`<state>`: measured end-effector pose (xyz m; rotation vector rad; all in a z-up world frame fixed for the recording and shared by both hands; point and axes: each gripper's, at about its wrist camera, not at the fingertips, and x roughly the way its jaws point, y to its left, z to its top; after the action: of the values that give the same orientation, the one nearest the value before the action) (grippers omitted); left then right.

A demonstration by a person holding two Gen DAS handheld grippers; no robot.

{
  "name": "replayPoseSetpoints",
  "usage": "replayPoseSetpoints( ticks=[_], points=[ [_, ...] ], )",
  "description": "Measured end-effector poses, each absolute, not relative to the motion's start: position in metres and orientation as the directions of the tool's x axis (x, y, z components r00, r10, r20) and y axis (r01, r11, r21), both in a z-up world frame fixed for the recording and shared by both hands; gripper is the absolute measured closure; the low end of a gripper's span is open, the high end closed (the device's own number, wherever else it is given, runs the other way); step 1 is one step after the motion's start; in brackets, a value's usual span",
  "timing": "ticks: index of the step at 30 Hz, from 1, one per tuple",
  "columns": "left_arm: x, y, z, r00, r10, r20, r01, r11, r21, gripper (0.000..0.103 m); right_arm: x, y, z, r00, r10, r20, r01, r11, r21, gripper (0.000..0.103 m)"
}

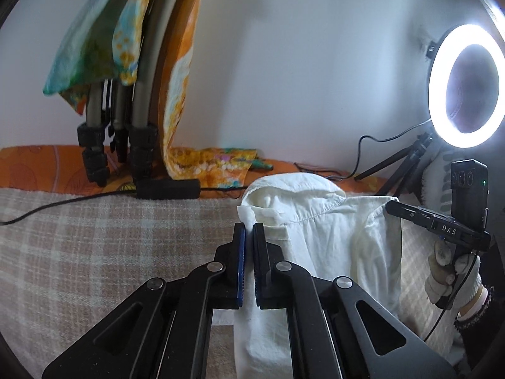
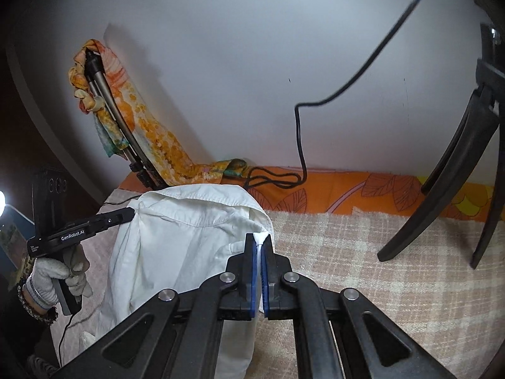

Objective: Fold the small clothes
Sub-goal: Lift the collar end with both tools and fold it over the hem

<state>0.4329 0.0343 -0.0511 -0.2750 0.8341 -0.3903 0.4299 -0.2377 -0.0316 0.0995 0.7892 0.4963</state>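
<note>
White shirt (image 1: 331, 237) raised off the checked blanket (image 1: 94, 237), hanging between both grippers; left gripper (image 1: 249, 230) jaws pinching one top corner, right gripper (image 2: 259, 243) jaws pinching the other; held apart, probably to spread the cloth flat for folding.

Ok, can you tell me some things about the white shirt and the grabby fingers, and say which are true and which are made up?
1. The crumpled white cotton shirt is pinched by both grippers. True.
2. The left gripper is wide open. False: its fingers are shut on the shirt's edge.
3. The shirt lies over a beige checked woven blanket. True.
4. The round ring light is switched off. False: it glows bright white.
5. The right gripper holds the orange flowery cloth. False: it holds white shirt fabric; that cloth hangs on a tripod by the wall.
</note>
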Motion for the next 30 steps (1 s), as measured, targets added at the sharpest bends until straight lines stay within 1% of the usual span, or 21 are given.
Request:
replayPoseSetpoints(
  ticks=[8, 13, 22, 30],
  points=[
    [0.39, 0.03, -0.003, 0.647, -0.454, -0.612, 0.293, 0.89, -0.35, 0.1, 0.381, -0.235, 0.013, 0.628, 0.482, -0.611, -0.432, 0.869, 0.241, 0.103],
    [0.346, 0.03, 0.021, 0.67, -0.453, -0.588, 0.326, 0.891, -0.315, 0.1, 0.339, -0.231, 0.033, 0.646, 0.487, -0.587, -0.447, 0.866, 0.226, 0.103],
    [0.276, 0.033, 0.024, 0.684, -0.443, -0.58, 0.337, 0.897, -0.286, 0.101, 0.248, -0.229, 0.041, 0.655, 0.481, -0.583, -0.465, 0.865, 0.19, 0.103],
    [0.219, 0.032, 0.01, 0.677, -0.425, -0.6, 0.338, 0.905, -0.259, 0.101, 0.18, -0.226, 0.025, 0.652, 0.466, -0.598, -0.48, 0.864, 0.151, 0.103]
  ],
)
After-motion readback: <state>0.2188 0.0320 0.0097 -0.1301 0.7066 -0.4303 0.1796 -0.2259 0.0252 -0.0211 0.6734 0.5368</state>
